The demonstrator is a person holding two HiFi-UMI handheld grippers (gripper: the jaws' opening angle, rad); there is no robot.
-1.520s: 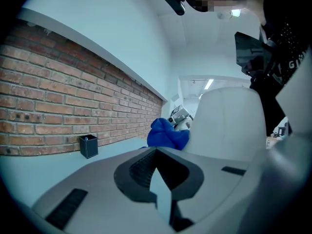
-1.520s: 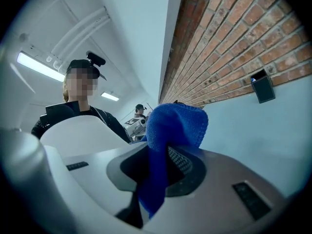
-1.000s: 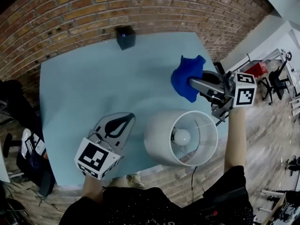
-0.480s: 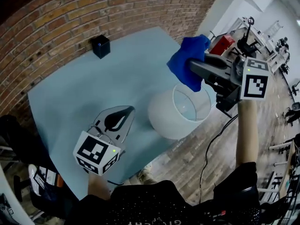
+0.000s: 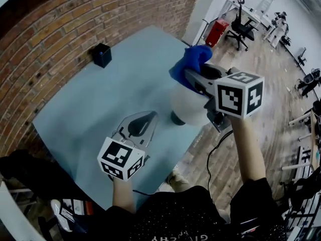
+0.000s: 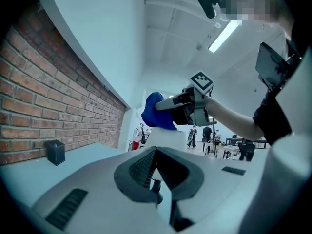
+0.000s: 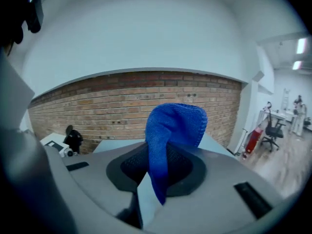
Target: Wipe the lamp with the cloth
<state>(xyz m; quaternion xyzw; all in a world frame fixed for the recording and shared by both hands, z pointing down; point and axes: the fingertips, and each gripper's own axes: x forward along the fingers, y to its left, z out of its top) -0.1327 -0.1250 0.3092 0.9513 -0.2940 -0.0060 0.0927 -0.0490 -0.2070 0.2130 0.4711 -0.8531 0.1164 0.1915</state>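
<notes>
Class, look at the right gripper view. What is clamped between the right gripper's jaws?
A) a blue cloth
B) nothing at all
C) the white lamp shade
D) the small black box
A: the right gripper has its jaws closed on the blue cloth, which bunches up above them and hangs down between them.

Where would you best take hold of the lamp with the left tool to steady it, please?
Probably at the dark base below the shade, coming in low from the left. The lamp stands upright, its round shade looks too wide for the jaws, and the right tool holds the cloth above it.
</notes>
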